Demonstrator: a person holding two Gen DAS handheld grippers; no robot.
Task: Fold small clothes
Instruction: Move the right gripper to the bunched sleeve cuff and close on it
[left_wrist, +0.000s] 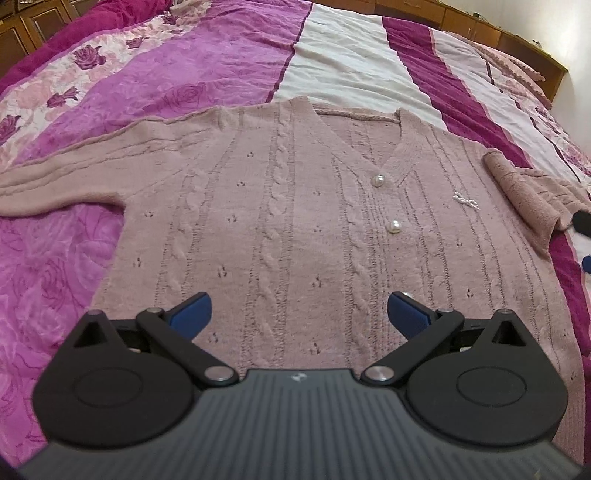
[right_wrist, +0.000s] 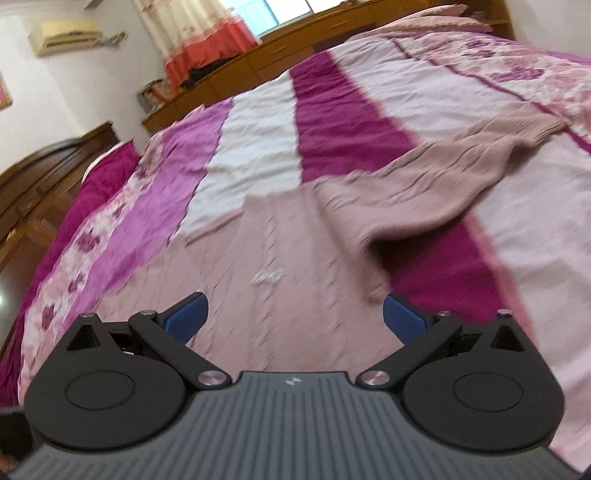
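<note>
Pink cardigan (left_wrist: 295, 221) spread flat on a striped bedspread (left_wrist: 351, 62), both claws wide and empty.
Left gripper (left_wrist: 298, 309) hovers over the hem; right gripper (right_wrist: 294, 314) should pinch the rumpled sleeve (right_wrist: 436, 177) ahead-right at its cuff, I judge.

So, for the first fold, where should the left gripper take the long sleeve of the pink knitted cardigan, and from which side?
Probably at the cuff end of the left-hand sleeve of the pink cable-knit cardigan. It lies flat and straight on the purple striped bedspread, so the open left gripper can come from the outer side and pinch its thin lower edge.
</note>
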